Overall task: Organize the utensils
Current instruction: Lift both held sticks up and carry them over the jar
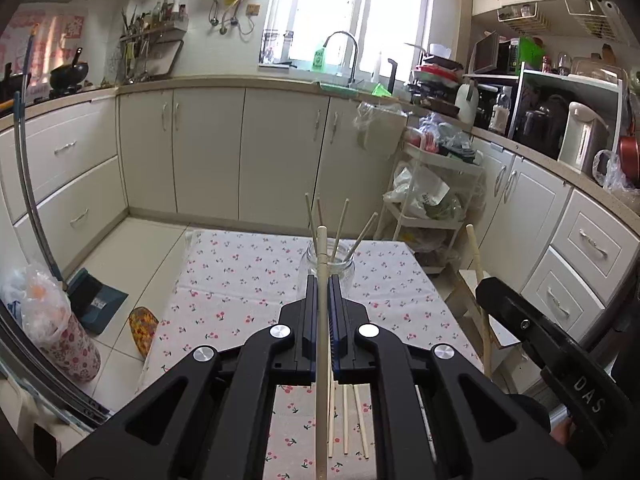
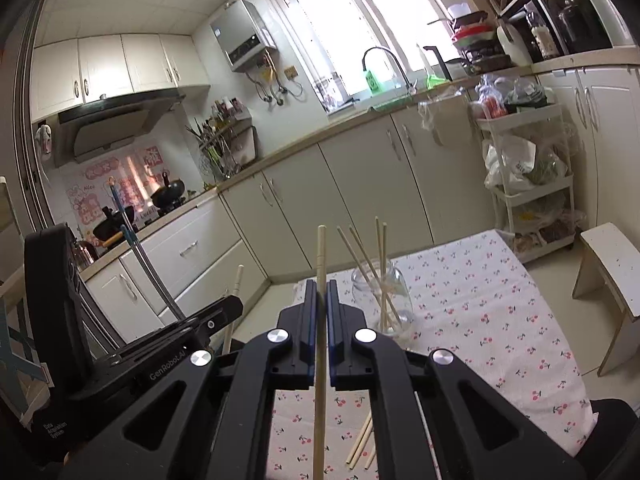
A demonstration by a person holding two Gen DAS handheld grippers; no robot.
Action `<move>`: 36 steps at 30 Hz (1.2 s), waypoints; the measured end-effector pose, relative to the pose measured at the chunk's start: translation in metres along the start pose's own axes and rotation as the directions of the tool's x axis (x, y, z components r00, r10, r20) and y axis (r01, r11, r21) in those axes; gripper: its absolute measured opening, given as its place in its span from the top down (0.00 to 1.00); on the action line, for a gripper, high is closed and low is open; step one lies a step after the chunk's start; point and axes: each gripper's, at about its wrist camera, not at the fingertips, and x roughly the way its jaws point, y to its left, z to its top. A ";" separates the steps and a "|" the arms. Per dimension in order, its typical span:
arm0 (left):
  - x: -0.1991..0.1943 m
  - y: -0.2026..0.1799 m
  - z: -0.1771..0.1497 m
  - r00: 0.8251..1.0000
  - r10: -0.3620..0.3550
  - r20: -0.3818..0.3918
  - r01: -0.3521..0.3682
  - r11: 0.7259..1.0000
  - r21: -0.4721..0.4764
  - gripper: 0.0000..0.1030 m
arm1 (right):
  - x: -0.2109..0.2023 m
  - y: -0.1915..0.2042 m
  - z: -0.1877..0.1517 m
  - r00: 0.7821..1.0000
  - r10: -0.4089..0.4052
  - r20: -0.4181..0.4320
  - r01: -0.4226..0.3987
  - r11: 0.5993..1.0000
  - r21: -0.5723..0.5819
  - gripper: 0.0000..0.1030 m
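In the left wrist view, a single pale chopstick is clamped between the blue pads of the left gripper, whose jaws are closed tightly on it. The stick runs from the bottom edge at 6 o'clock up past the fingertips toward 12 o'clock. Just beyond the fingertips, a clear glass jar is seen standing upright on a table covered with a cherry-print cloth. Four thin chopsticks are held in the jar, fanned out and leaning on its rim. Loose chopsticks are left lying on the cloth below the gripper, at about 5 o'clock from the clamped stick. At 3 o'clock, the other gripper's black body is seen with a stick rising beside it.

In the right wrist view, a second pale chopstick is pinched in the closed right gripper, again lying along the 6-to-12 line. The jar is placed at 2 o'clock from the fingertips, near them but apart. A few loose sticks are seen on the cloth at 5 o'clock. A white stool is stood beside the table at 3 o'clock.
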 end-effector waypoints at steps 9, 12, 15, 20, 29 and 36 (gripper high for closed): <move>-0.008 0.001 0.009 0.999 -0.005 0.043 0.006 1.000 -0.016 0.95 | -0.007 0.001 0.011 0.998 -0.001 0.062 0.002 1.000 -0.010 0.95; -0.004 0.005 0.013 0.999 -0.008 0.051 0.010 0.999 -0.031 0.95 | -0.005 -0.001 0.012 0.998 0.000 0.067 0.000 1.000 -0.004 0.95; 0.002 0.008 0.018 0.998 -0.003 0.060 0.005 0.999 -0.034 0.95 | -0.001 -0.003 0.014 0.998 0.001 0.070 -0.002 1.000 0.003 0.95; 0.010 0.009 0.027 0.997 -0.001 0.075 0.003 0.999 -0.036 0.95 | 0.004 -0.006 0.018 0.996 0.002 0.089 -0.003 1.000 0.011 0.95; 0.035 0.012 0.041 0.995 -0.027 0.101 0.032 0.998 -0.051 0.95 | 0.024 -0.014 0.031 0.993 0.003 0.116 -0.005 1.000 0.024 0.95; 0.067 0.025 0.064 0.985 -0.080 0.150 0.096 0.990 -0.103 0.95 | 0.043 -0.029 0.043 0.989 -0.011 0.148 0.004 0.999 0.052 0.95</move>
